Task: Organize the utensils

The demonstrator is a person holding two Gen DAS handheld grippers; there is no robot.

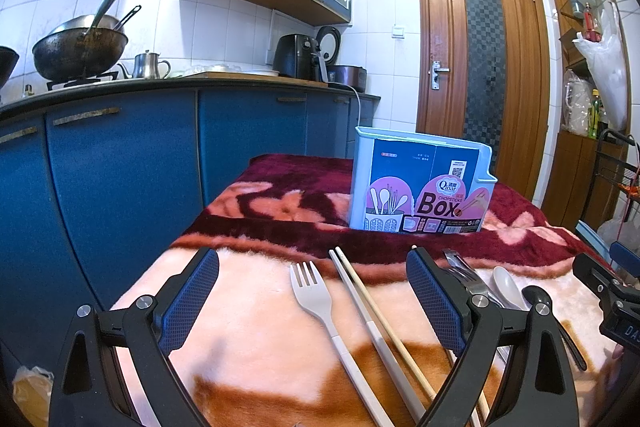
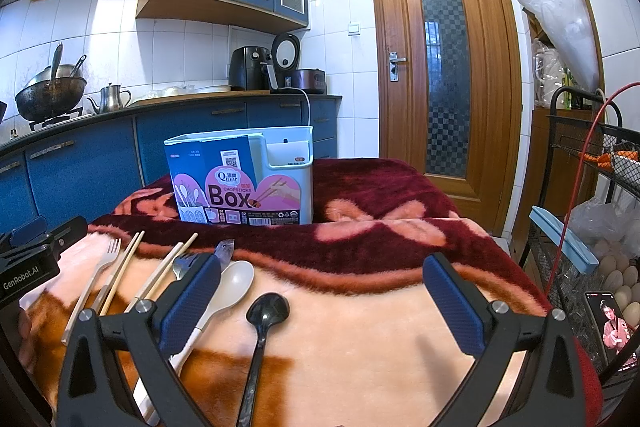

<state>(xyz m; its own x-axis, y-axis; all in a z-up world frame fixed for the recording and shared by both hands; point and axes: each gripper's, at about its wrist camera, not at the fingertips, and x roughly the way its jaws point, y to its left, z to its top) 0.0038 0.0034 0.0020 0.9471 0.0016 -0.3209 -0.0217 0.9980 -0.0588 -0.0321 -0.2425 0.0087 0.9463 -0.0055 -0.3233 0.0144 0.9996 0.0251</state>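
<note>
A pale blue chopsticks box (image 1: pixel 420 183) (image 2: pixel 244 179) stands upright at the back of the blanket-covered table. Utensils lie in a row in front of it: a white fork (image 1: pixel 316 301) (image 2: pixel 94 285), chopsticks (image 1: pixel 368 311) (image 2: pixel 120 273), a metal fork (image 1: pixel 466 277) (image 2: pixel 184 263), a white spoon (image 1: pixel 508 285) (image 2: pixel 232 285) and a black spoon (image 1: pixel 536 297) (image 2: pixel 266 311). My left gripper (image 1: pixel 312 299) is open above the white fork and chopsticks, holding nothing. My right gripper (image 2: pixel 320 301) is open, the black spoon lying between its fingers.
A pink and maroon blanket (image 2: pixel 380 239) covers the table. Blue kitchen cabinets (image 1: pixel 120 167) run along the left, with a wok (image 1: pixel 78 51) on the stove. A wooden door (image 2: pixel 440 67) stands behind. A wire rack (image 2: pixel 592 227) with eggs and a phone (image 2: pixel 610 327) sits at right.
</note>
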